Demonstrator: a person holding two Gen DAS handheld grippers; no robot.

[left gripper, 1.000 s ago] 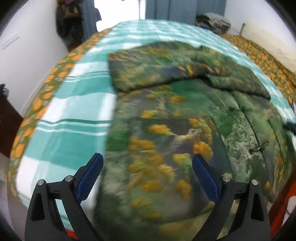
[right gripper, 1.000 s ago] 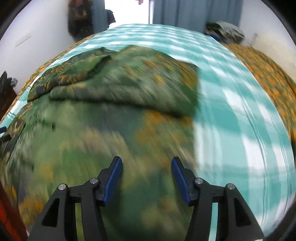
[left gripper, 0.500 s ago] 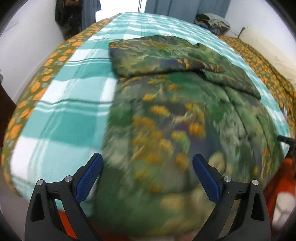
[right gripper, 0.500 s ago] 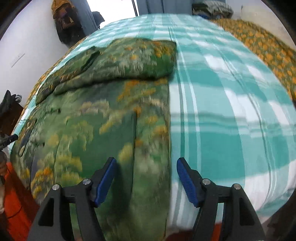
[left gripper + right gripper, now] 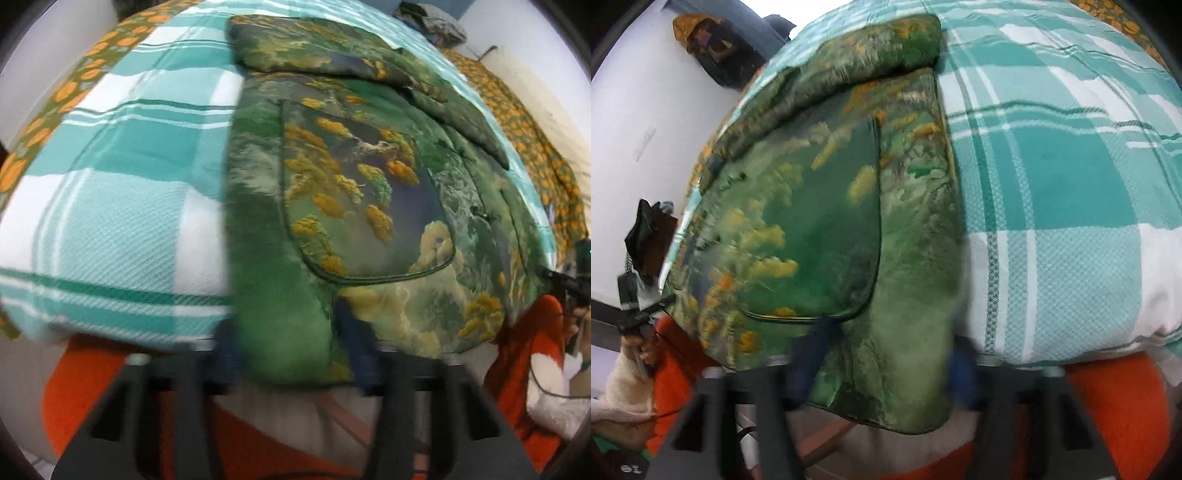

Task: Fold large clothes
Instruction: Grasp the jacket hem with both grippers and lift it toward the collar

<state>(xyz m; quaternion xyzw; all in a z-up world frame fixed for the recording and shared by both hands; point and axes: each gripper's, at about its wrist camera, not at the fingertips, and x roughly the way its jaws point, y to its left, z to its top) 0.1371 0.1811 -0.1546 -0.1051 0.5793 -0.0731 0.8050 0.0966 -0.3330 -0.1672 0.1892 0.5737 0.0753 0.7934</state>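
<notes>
We take the near hem of the garment (image 5: 332,206) as our landmark throughout. The left gripper (image 5: 291,350) sits at the hem's corner on our left; its blue fingers (image 5: 354,347) are blurred and closing, with the hanging green fabric between them. The right gripper (image 5: 882,362) sits at the opposite corner, its jaws also closing around the hem; whether the pads already press the cloth we cannot tell through the blur.

The garment, a padded green piece printed with yellow flowers, lies on the bed with its hem drooping over the bed's near edge. Its long axis runs from the hem straight away from us toward the far end of the bed. The far portion is folded back on itself into a thick band (image 5: 314,48) lying crosswise.

Against the views of a second ago: both jaw pairs then stood wide above the cloth; they have since narrowed and dropped to the hem, and the bed edge has come into sight.

The teal-and-white plaid bedspread (image 5: 122,206) flanks the hem on both sides. Below the hem we see an orange sleeve (image 5: 1115,402). Beyond the folded band, an orange-flowered cover (image 5: 532,147) and white walls (image 5: 635,110).
</notes>
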